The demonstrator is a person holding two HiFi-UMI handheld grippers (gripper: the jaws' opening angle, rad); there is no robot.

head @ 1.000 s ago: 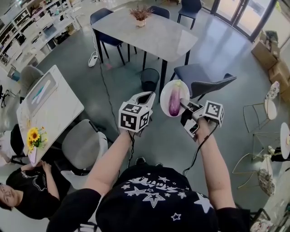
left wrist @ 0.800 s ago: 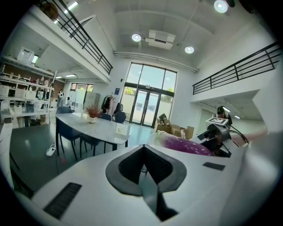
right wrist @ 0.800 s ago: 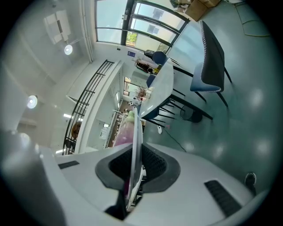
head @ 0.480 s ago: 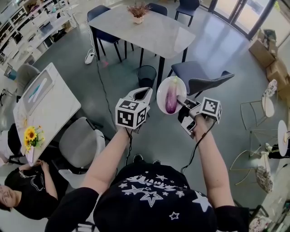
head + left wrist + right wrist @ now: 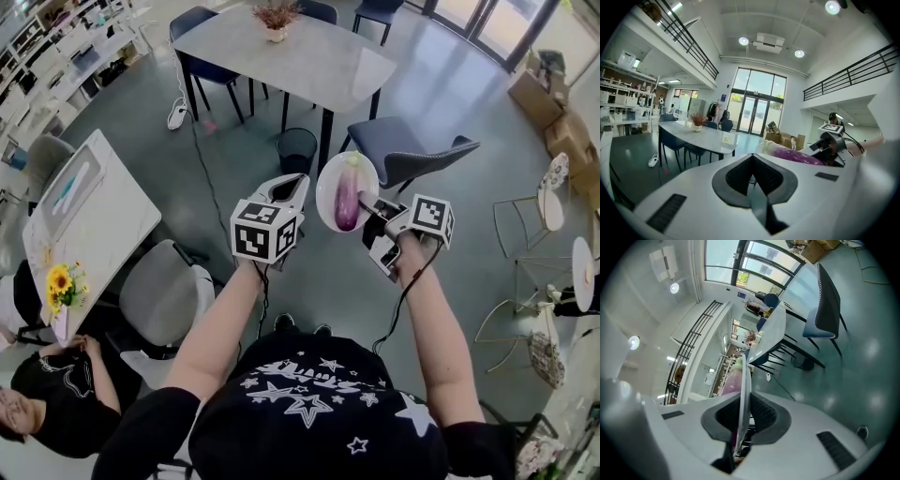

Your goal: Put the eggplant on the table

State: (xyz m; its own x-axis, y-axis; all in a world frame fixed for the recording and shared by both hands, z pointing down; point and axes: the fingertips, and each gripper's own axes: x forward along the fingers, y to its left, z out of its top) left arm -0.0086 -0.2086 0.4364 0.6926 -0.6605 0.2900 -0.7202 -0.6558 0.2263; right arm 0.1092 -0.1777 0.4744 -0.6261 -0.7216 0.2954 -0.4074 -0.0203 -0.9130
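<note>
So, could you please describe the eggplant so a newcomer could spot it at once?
Find the long grey table; nearer than it, the right tongs grip a white plate by its rim. The eggplant lies on that plate, the only purple thing there.

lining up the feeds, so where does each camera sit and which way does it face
Head view: on the person's head, looking steeply down at floor, grey table, both forearms, left gripper, right gripper.
Left gripper view: on the left gripper, looking along its shut, empty jaws toward the table and glass doors.
Right gripper view: on the right gripper, rolled sideways, looking along jaws shut on the plate rim.
Shared: all three show the eggplant on the plate and the grey table.
</note>
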